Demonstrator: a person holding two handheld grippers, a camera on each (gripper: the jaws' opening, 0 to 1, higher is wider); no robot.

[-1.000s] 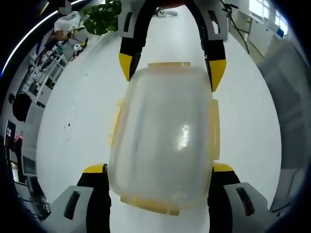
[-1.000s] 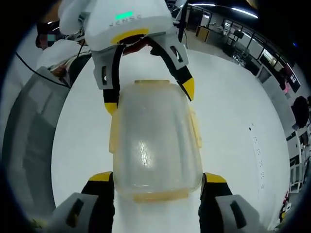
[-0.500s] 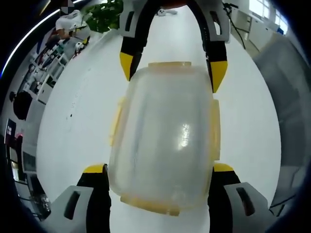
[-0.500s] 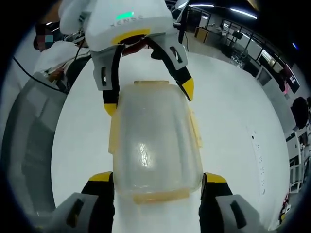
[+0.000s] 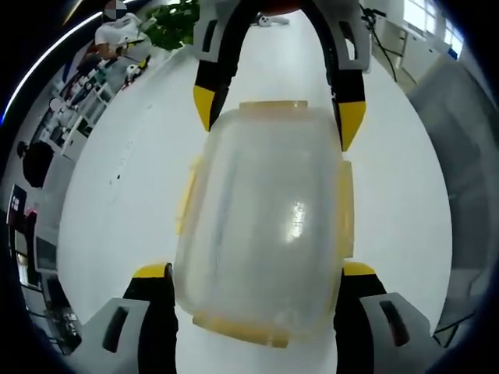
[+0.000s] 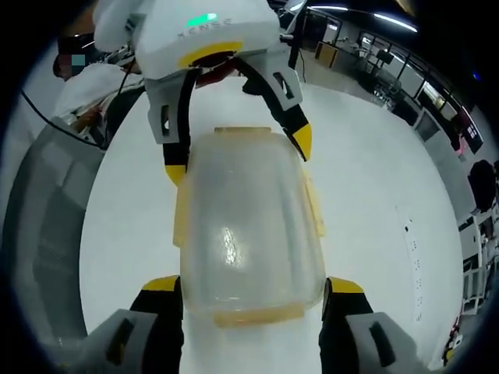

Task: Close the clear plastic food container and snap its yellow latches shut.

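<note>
The clear plastic food container [image 5: 265, 218] lies on the white table [image 5: 125, 195] with its lid on. Yellow latches show at its edges, such as the side latch [image 5: 185, 199]. My left gripper [image 5: 254, 271] is open, one yellow-tipped jaw on each side of the container's near end. My right gripper [image 5: 274, 113] reaches in from the far end, open, and straddles that end. In the right gripper view the container [image 6: 245, 226] lies between my right gripper [image 6: 253, 284] at its near end and my left gripper [image 6: 238, 156] at its far end. I cannot tell whether the latches are snapped down.
A grey chair [image 6: 39, 234] stands by the table's edge. A green plant [image 5: 168, 27] sits at the table's far end. Shelves and desks [image 5: 70, 101] line the room beyond. A person [image 6: 90, 86] is behind the left gripper.
</note>
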